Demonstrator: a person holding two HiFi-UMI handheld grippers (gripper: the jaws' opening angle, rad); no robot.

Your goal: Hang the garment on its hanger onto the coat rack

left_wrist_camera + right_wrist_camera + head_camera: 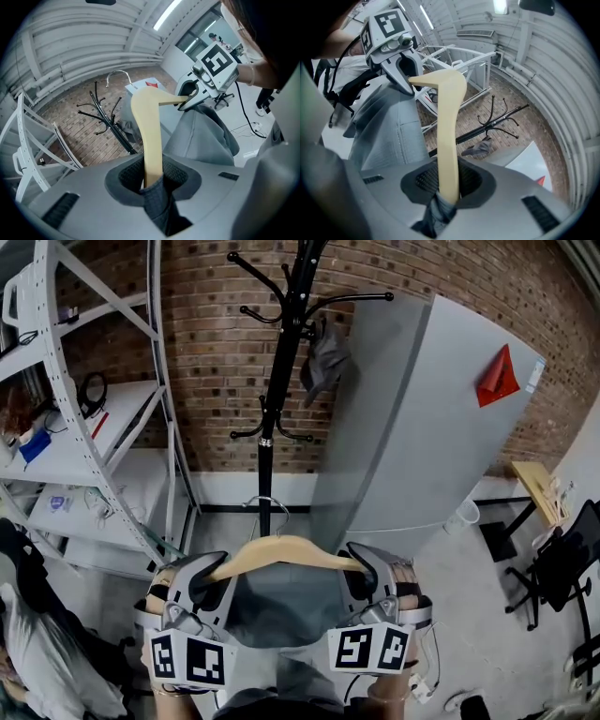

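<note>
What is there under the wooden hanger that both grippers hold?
A grey garment hangs under the wooden hanger, between the left gripper and the right gripper. Its lower end cannot be seen: the grippers cover it.

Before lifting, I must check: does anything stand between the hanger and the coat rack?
Nothing visible stands between the wooden hanger and the coat rack ahead. A grey cloth already occupies one hook on its right.

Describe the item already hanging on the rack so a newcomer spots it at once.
Against the brick wall stands a black coat rack. On an upper hook on its right in the head view, beside the grey panel, hangs a crumpled grey cloth. It is the only thing on the rack; the other hooks in view are bare.
</note>
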